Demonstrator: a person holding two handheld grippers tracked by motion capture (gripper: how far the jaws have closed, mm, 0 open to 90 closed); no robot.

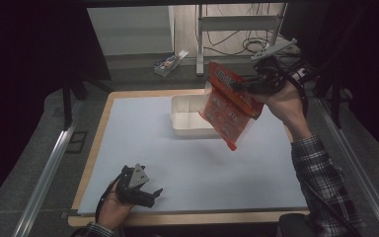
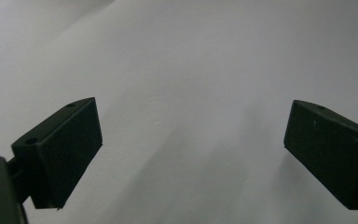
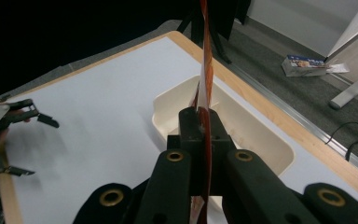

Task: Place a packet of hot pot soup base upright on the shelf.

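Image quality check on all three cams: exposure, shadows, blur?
High view: dim, edges near black, lit mat fine, packet slightly soft. Left gripper view: open left gripper, flat grey mat, soft jaw shadows, no glare. Right gripper view: right gripper sharp on the packet edge, dark upper left, tray readable.

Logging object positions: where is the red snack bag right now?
High view, right side: the red snack bag hangs from the right gripper, above the white tray.

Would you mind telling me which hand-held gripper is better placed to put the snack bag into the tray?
The right hand-held gripper, probably: it is shut on the orange snack bag above the white tray. The left hand-held gripper is open, near the table's front edge.
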